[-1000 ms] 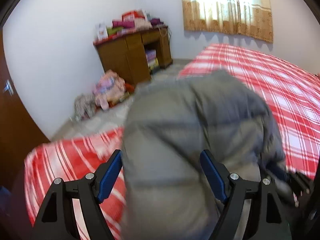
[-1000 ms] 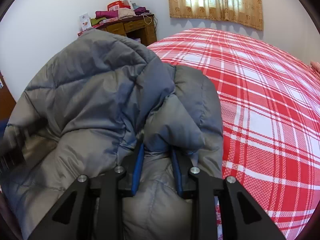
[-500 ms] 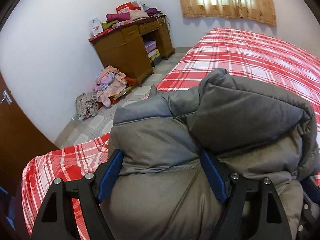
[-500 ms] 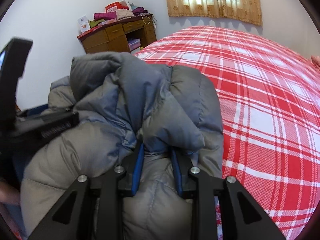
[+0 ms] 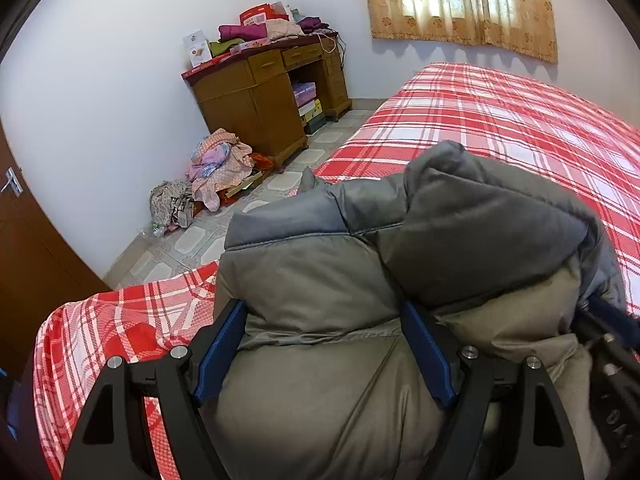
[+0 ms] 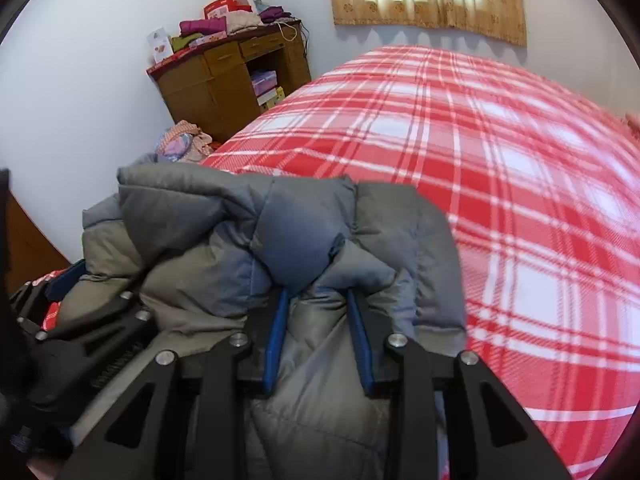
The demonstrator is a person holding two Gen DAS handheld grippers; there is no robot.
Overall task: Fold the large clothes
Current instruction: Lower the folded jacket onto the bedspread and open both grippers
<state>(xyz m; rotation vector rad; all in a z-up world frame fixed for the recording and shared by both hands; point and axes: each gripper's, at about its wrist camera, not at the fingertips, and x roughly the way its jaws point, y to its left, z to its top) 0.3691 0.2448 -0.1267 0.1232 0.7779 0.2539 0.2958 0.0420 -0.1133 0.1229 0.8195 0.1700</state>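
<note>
One jacket (image 5: 320, 280) between two tongs: left (image 5: 324, 344) wide, right (image 6: 318, 336) pinching it.

A home bedroom — a wide bed (image 5: 500, 120) under a red-and-white plaid cover fills most of both views. Against the white wall stands a wooden counter (image 5: 264, 96) with drawers, its top heaped with folded clothes (image 5: 256, 30) and boxes. More clothes (image 5: 220, 164) lie in a pile on the tiled floor (image 5: 192, 240) beside it. A patterned yellow curtain (image 5: 460, 4) hangs over a bright window, and a brown door (image 5: 24, 248) with a metal handle shows at the left edge.
</note>
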